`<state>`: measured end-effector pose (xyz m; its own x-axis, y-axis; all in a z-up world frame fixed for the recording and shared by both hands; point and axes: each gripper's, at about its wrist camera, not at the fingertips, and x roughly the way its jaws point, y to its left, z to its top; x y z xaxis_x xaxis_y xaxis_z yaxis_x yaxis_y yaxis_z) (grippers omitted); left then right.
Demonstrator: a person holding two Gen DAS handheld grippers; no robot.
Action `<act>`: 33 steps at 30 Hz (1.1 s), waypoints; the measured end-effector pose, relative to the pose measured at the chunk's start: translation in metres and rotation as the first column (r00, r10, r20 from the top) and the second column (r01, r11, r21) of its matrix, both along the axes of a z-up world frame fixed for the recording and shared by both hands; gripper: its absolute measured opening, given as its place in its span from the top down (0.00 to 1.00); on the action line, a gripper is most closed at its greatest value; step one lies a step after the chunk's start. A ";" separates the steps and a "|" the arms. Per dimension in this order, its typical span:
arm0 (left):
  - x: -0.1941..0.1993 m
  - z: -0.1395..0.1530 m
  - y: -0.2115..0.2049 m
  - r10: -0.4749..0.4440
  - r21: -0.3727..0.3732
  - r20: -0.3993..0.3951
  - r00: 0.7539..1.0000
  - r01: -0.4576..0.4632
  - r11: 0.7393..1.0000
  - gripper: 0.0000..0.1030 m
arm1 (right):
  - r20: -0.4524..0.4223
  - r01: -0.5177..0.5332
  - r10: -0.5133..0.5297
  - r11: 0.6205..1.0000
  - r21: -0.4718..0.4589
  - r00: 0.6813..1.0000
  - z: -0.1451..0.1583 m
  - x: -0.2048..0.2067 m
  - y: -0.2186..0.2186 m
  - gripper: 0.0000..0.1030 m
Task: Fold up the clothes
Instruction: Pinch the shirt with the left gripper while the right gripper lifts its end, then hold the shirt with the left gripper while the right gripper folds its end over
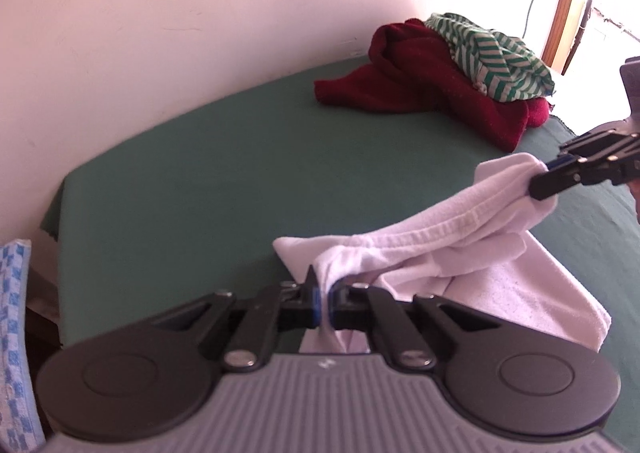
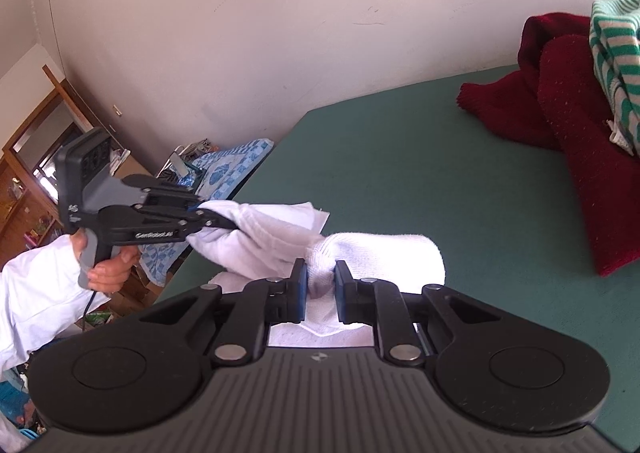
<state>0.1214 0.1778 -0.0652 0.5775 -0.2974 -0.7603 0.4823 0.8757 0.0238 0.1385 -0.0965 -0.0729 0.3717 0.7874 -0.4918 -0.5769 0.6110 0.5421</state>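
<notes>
Each camera sits just behind its own gripper, looking forward along the fingers, low and close over the green table (image 1: 224,189). The left view faces right toward the window side; the right view faces left toward the shelves. Both share the white cloth (image 1: 472,225), the wall and the red garment (image 2: 576,121).

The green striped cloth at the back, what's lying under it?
The green striped cloth sits on a crumpled dark red garment, which rests on the green table cover. Whether anything else lies beneath that pile is hidden.
</notes>
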 end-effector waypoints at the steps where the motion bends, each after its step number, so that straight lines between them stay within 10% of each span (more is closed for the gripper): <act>1: -0.006 0.002 -0.001 -0.004 0.004 0.017 1.000 0.004 1.000 1.00 | 0.006 0.000 0.000 1.000 -0.001 1.000 0.002 -0.001 0.000 0.85; 18: -0.111 -0.007 -0.031 -0.075 0.152 0.190 0.979 0.046 0.987 1.00 | 0.126 -0.084 0.107 0.981 -0.173 0.986 0.026 -0.059 0.004 0.85; 33: -0.161 -0.040 -0.041 -0.143 0.237 0.115 0.983 0.113 0.965 0.99 | 0.134 -0.195 0.262 0.904 -0.380 0.956 0.000 -0.109 0.026 0.85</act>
